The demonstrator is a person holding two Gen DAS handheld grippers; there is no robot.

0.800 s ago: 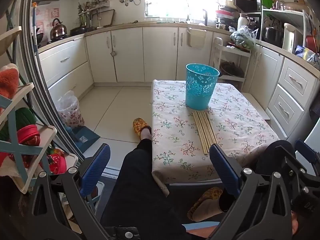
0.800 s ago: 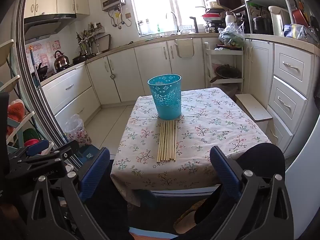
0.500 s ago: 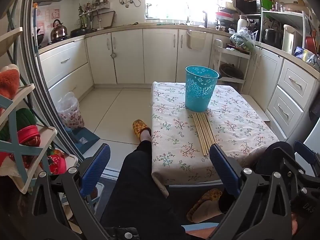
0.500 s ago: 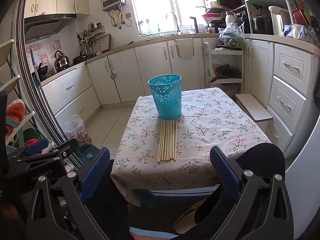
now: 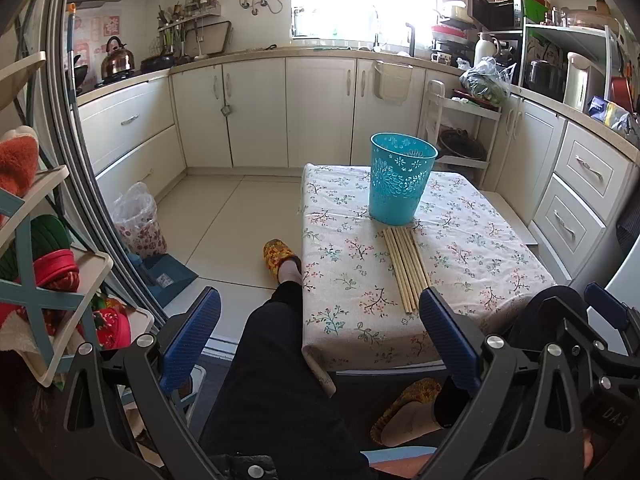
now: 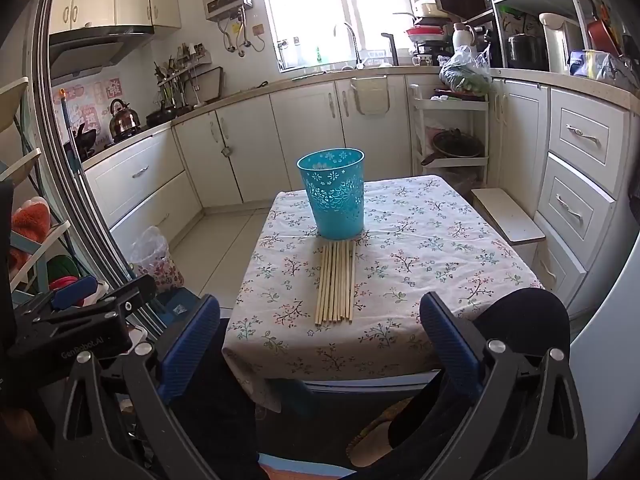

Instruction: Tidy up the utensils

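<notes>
Table [image 6: 420, 248]: stood ahead of both fingers' reach, floral cloth on top.
Basket [image 6: 333, 197]: stood upright beyond the chopsticks, likely their destination.
Chopsticks [image 6: 337, 280]: lay bundled flat, near ends toward the fingers.
Left gripper [image 5: 320, 344]: spread wide, holding nothing.
Right gripper [image 6: 320, 344]: spread wide, centred on the bundle.

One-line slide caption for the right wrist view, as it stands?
Open right gripper held short of a floral-clothed table, where wooden chopsticks lie bundled before an upright teal basket.
</notes>
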